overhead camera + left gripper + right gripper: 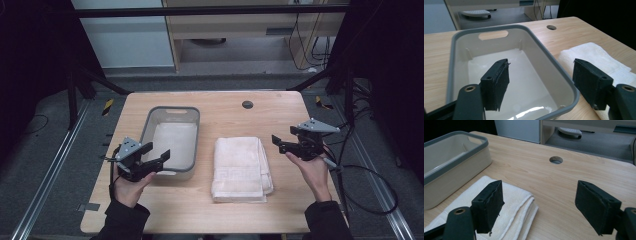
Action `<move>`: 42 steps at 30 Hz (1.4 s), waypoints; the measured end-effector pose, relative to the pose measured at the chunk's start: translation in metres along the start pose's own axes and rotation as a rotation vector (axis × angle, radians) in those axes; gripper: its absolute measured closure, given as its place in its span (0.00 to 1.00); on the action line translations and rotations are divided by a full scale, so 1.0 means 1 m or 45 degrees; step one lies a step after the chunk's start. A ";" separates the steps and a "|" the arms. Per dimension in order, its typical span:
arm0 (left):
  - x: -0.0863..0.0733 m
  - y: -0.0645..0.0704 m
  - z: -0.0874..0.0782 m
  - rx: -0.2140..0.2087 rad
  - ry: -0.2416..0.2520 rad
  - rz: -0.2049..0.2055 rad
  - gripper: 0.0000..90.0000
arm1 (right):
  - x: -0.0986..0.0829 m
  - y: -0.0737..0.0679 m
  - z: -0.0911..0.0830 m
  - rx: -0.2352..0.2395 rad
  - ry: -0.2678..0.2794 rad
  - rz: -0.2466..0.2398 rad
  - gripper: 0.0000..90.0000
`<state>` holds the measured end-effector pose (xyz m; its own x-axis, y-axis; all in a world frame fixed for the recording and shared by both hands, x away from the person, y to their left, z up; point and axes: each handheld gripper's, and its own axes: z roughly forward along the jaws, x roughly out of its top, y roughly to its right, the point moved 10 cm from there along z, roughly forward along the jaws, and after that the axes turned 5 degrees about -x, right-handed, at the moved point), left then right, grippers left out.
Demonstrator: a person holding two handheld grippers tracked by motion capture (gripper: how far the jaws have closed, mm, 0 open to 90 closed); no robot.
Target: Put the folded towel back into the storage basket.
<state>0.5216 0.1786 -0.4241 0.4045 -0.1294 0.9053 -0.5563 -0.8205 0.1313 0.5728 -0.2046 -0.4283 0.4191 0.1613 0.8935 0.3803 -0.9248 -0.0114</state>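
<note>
L gripper hovers at the near rim of the grey bin, fingers spread wide w/ nothing between them, prob. ready to steady or reach in; bin looks empty. Folded white towel lies flat on the surface just beside the bin, btwn both hands. R gripper off the towel's right edge, fingers likewise apart, empty, aimed toward it.

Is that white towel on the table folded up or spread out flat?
Folded. The towel lies as a neat rectangle beside the grey-rimmed bin, and the right gripper view shows several stacked layers along its edge.
</note>
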 end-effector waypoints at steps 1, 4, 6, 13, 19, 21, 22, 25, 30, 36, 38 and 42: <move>0.000 0.005 0.004 -0.013 -0.003 0.004 0.32 | 0.001 -0.001 0.001 0.001 0.000 0.004 0.26; -0.001 0.012 0.009 -0.026 -0.013 0.011 0.32 | 0.002 -0.001 0.003 0.005 0.008 -0.003 0.26; -0.001 0.017 0.014 -0.036 -0.024 0.020 0.33 | 0.002 -0.001 0.005 0.008 0.009 -0.001 0.27; -0.001 0.042 0.032 -0.078 -0.050 0.066 0.33 | 0.003 -0.006 0.013 0.053 0.020 0.032 0.27; -0.006 0.059 0.043 -0.108 -0.081 0.101 0.33 | -0.002 -0.010 0.021 0.062 -0.008 0.013 0.28; -0.007 0.064 0.046 -0.119 -0.085 0.099 0.33 | -0.003 -0.011 0.022 0.063 -0.014 0.014 0.28; -0.007 0.066 0.047 -0.125 -0.088 0.096 0.34 | -0.003 -0.012 0.024 0.067 -0.018 0.011 0.28; -0.010 0.074 0.052 -0.147 -0.098 0.096 0.34 | -0.005 -0.014 0.028 0.074 -0.029 0.008 0.27; -0.015 0.086 0.060 -0.176 -0.128 0.116 0.35 | -0.009 -0.018 0.034 0.083 -0.043 -0.006 0.26; -0.025 0.101 0.068 -0.200 -0.174 0.135 0.36 | -0.015 -0.024 0.039 0.086 -0.065 -0.017 0.26; -0.030 0.105 0.069 -0.209 -0.194 0.139 0.36 | -0.019 -0.027 0.042 0.092 -0.081 -0.036 0.26; -0.038 0.113 0.072 -0.229 -0.220 0.139 0.37 | -0.022 -0.029 0.044 0.092 -0.094 -0.052 0.25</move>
<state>0.4960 0.0510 -0.4729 0.4445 -0.3173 0.8377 -0.7172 -0.6864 0.1205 0.5893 -0.1660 -0.4675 0.4609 0.2255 0.8583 0.4558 -0.8900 -0.0109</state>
